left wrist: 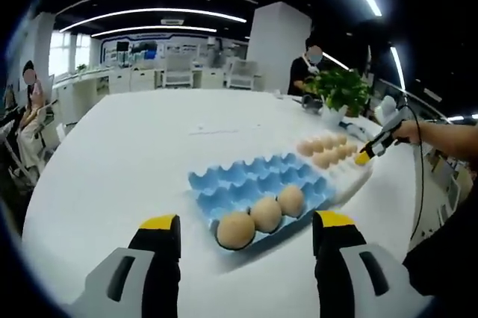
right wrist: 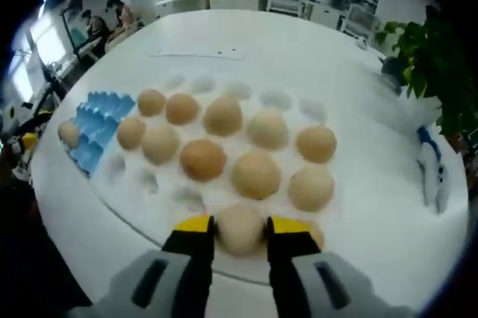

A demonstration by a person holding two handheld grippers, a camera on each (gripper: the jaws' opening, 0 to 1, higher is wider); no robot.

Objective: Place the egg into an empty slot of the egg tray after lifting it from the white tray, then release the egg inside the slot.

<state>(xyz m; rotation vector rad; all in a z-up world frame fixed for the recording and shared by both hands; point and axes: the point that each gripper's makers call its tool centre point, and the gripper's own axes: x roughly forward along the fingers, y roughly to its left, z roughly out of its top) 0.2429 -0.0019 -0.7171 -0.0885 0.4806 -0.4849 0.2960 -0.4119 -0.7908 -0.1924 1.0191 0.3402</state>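
Observation:
A blue egg tray [left wrist: 224, 187] lies just ahead of my left gripper [left wrist: 247, 222], which stands open above the table, short of the tray. Three brown eggs [left wrist: 267, 213] fill the tray's near row. Farther right is the white tray [left wrist: 351, 176] with several eggs, and my right gripper [left wrist: 364, 157] reaches into it. In the right gripper view, that gripper [right wrist: 241, 226] is shut on a pale egg [right wrist: 240, 232] at the near edge of the white tray [right wrist: 142, 198]. The egg sits low in its slot. The blue tray [right wrist: 93, 120] shows at the left.
A potted plant [left wrist: 343, 88] [right wrist: 429, 64] stands beyond the white tray. A small blue-and-white object [right wrist: 432, 169] lies near the plant. The round white table [left wrist: 134, 146] is bare to the left. People sit at desks in the background.

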